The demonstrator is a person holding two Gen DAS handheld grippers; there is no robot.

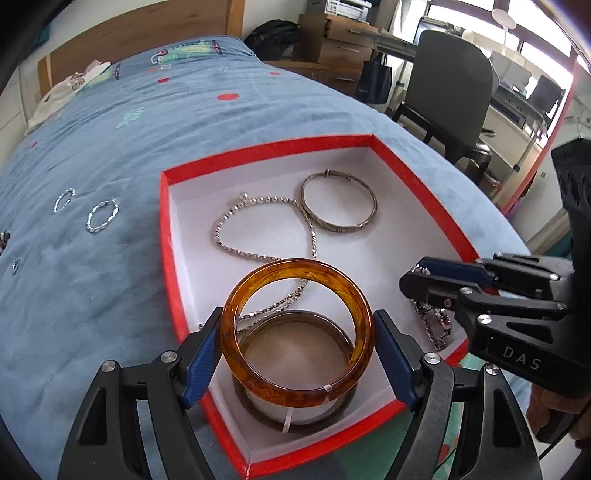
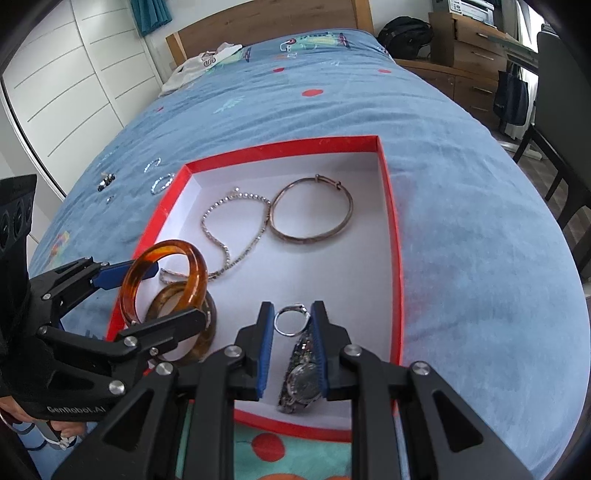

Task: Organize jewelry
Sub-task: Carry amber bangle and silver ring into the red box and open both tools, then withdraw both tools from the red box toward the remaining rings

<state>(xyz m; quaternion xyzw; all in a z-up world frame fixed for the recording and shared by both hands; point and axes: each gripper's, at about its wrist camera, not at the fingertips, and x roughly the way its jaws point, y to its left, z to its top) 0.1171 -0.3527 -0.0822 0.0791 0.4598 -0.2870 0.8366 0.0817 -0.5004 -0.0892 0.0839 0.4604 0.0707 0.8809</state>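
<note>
A red box with a white floor (image 1: 173,236) (image 2: 391,221) lies on the blue bedspread. My left gripper (image 1: 295,354) is shut on an amber bangle (image 1: 295,332) (image 2: 162,280), held tilted over a darker bangle (image 1: 295,417) (image 2: 192,332) lying in the box. My right gripper (image 2: 291,332) (image 1: 436,291) is open, its fingers on either side of a watch (image 2: 301,384) lying in the box's near right corner. A silver chain (image 1: 258,229) (image 2: 236,229) and a thin metal bangle (image 1: 338,206) (image 2: 312,210) lie further back in the box.
Two silver hoop earrings (image 1: 101,216) (image 1: 63,199) and small pieces (image 2: 106,181) lie on the bedspread left of the box. A wooden headboard (image 2: 258,22), a white garment (image 1: 70,88), a chair (image 1: 450,88) and drawers (image 1: 340,40) stand beyond.
</note>
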